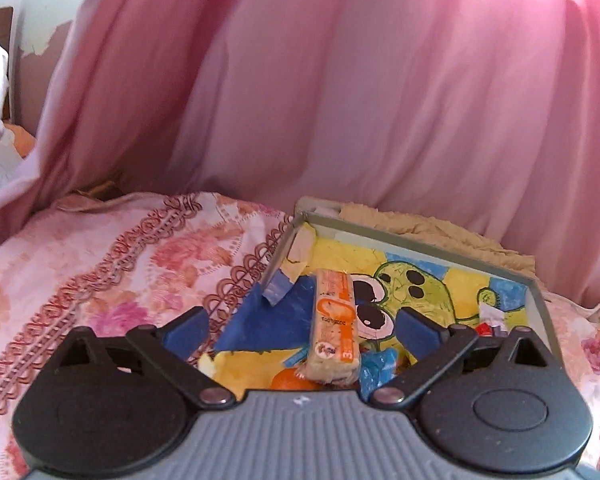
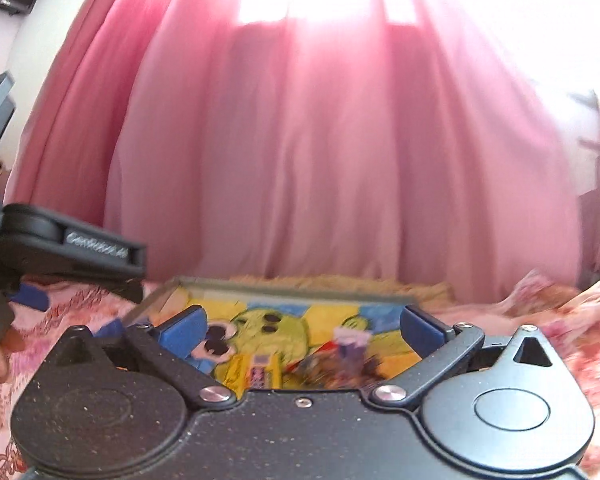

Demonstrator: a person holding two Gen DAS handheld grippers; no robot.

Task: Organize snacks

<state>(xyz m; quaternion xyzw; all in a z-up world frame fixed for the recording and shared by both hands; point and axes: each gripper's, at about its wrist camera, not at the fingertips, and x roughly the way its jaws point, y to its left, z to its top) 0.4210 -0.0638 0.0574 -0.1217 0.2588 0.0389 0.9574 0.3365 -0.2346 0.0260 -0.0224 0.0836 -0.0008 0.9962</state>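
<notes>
Left wrist view is considered first: the left gripper (image 1: 300,328) is held over a shallow tray (image 1: 538,296) that lies on a bed with a flowered bedsheet (image 1: 100,264). Its jaws are spread wide, and nothing is pinched. Between them, lower down, an orange wafer pack (image 1: 334,324) is seen, propped at a slant on other snacks.

A slip is judged possible, because the pack is leaned on a round orange thing (image 1: 290,380) and a blue wrapper (image 1: 376,372); if it is nudged by one finger only, it may be tipped over or pushed against the tray wall. The soft bed could also let the tray tilt when it is pressed.

Inside the tray, a torn blue and yellow paper lining with a green cartoon figure (image 1: 416,288) is seen, and a small red and white packet (image 1: 490,322) near the right wall.

From the right wrist view, the right gripper (image 2: 302,330) is also spread and empty, above blurred snacks; a yellow pack (image 2: 256,372) can be made out.
</notes>
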